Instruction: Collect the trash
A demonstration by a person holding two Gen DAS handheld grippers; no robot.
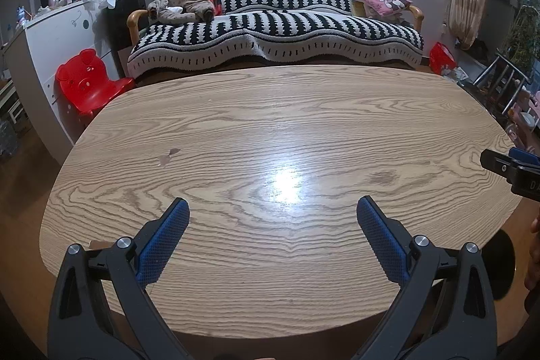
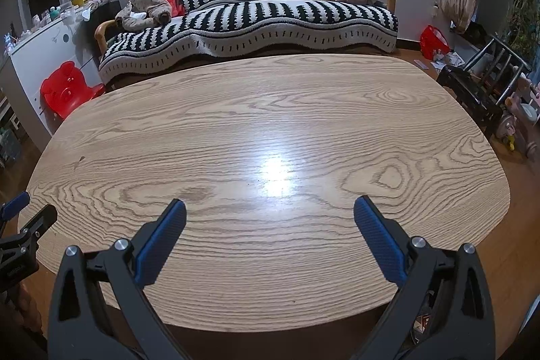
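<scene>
My left gripper [image 1: 272, 208] is open and empty, held above the near part of the oval wooden table [image 1: 236, 123]. My right gripper [image 2: 270, 208] is open and empty too, above the same table [image 2: 236, 117]. The right gripper's tip shows at the right edge of the left wrist view [image 1: 509, 171]; the left gripper's tip shows at the left edge of the right wrist view [image 2: 27, 221]. I see no trash on the tabletop, only a small dark mark [image 1: 170, 155]. Something printed shows below the table edge under the right finger [image 2: 422, 323]; I cannot tell what it is.
A black-and-white striped sofa [image 1: 276, 26] stands behind the table, with clothes [image 1: 182, 4] and a pink cushion [image 1: 384, 0] on it. A red child's chair [image 1: 87, 80] and white cabinet [image 1: 54, 32] are at left. A red bag [image 1: 442, 56] and black chair [image 2: 476, 83] stand at right.
</scene>
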